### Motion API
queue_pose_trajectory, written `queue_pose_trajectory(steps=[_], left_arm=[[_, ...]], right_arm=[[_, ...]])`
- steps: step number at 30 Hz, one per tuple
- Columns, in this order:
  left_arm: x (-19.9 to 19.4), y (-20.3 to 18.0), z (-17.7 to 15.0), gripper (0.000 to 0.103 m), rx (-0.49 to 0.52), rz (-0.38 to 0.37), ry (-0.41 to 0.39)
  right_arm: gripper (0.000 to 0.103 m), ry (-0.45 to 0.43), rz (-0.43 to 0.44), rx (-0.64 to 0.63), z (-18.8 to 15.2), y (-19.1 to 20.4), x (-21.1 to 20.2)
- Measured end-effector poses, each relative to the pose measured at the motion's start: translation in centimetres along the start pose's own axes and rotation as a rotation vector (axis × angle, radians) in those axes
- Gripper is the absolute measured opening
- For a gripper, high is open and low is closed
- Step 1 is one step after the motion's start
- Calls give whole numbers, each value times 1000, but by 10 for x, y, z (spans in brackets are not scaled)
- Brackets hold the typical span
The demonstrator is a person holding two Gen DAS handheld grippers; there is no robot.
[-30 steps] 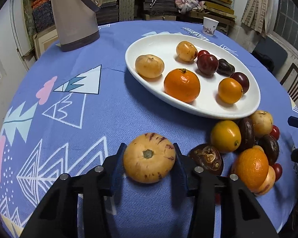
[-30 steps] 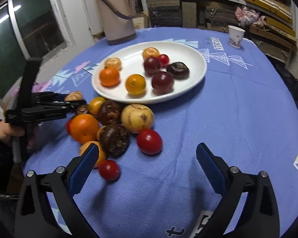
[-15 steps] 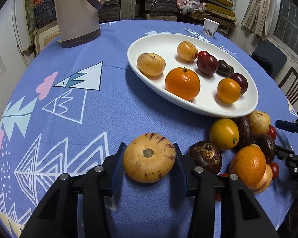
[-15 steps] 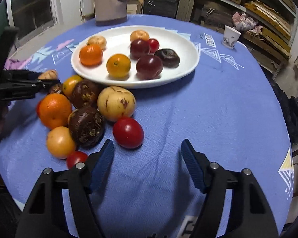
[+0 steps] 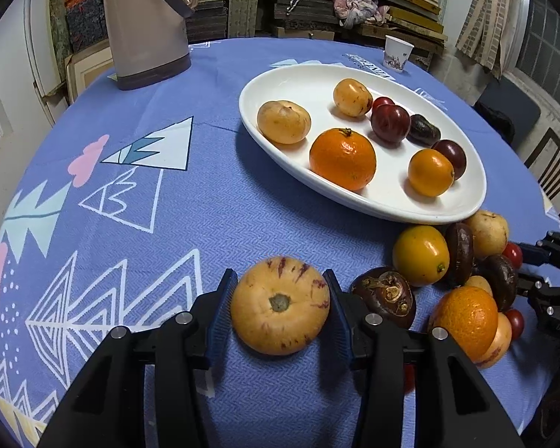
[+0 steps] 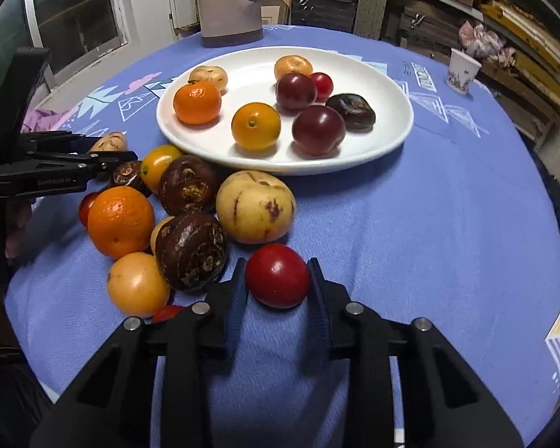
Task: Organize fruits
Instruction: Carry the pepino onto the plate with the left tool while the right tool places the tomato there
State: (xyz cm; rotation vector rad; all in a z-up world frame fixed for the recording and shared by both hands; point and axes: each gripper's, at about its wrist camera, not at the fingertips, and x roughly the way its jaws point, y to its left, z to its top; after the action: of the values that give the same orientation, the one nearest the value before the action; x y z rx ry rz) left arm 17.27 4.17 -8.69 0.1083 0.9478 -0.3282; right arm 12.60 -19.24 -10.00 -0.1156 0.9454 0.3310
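Observation:
My left gripper [image 5: 279, 274] is shut on a yellow fruit with purple streaks [image 5: 280, 306] that rests on the blue tablecloth. My right gripper [image 6: 277, 263] is closing its jaws on a small red fruit [image 6: 278, 276], and both pads touch its sides. A pile of loose fruit [image 6: 190, 224] lies just left of it: an orange, dark brown fruits, yellow ones and small red ones. The white oval plate [image 6: 373, 138] behind the pile holds several fruits. In the left wrist view the plate [image 5: 306, 82] sits far right and the pile [image 5: 422, 254] lies below it.
A beige thermos jug [image 5: 145, 26] stands at the back of the round table and a paper cup [image 5: 398, 54] at the far edge. Stacked shelves line the wall. A chair [image 5: 552, 171] stands to the right. The left gripper [image 6: 104, 156] reaches in beside the pile.
My right gripper has moved in and down onto the red fruit, and its wide-open jaws have closed against it. The left gripper has stayed on the yellow fruit.

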Motion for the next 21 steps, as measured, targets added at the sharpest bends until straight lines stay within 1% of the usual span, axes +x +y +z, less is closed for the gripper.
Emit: queue_pose_trajectory(steps=[5, 9, 11, 13, 16, 21], left_arm=[[0, -1, 0, 46, -1, 6, -3], [-4, 1, -1, 46, -20, -9, -9], [-8, 0, -3, 46, -12, 0, -14], [-16, -2, -5, 46, -5, 13, -27], [-30, -2, -2, 46, -4, 7, -59], [-51, -11, 20, 46, 22, -19, -120]], right_arm=[[31, -28, 15, 32, -4, -6, -12], [31, -65, 20, 45, -3, -9, -26], [31, -79, 22, 51, -3, -9, -31], [31, -91, 31, 55, -2, -10, -36], [31, -105, 30, 54, 3, -11, -40], [31, -147, 34, 51, 25, -17, -48]])
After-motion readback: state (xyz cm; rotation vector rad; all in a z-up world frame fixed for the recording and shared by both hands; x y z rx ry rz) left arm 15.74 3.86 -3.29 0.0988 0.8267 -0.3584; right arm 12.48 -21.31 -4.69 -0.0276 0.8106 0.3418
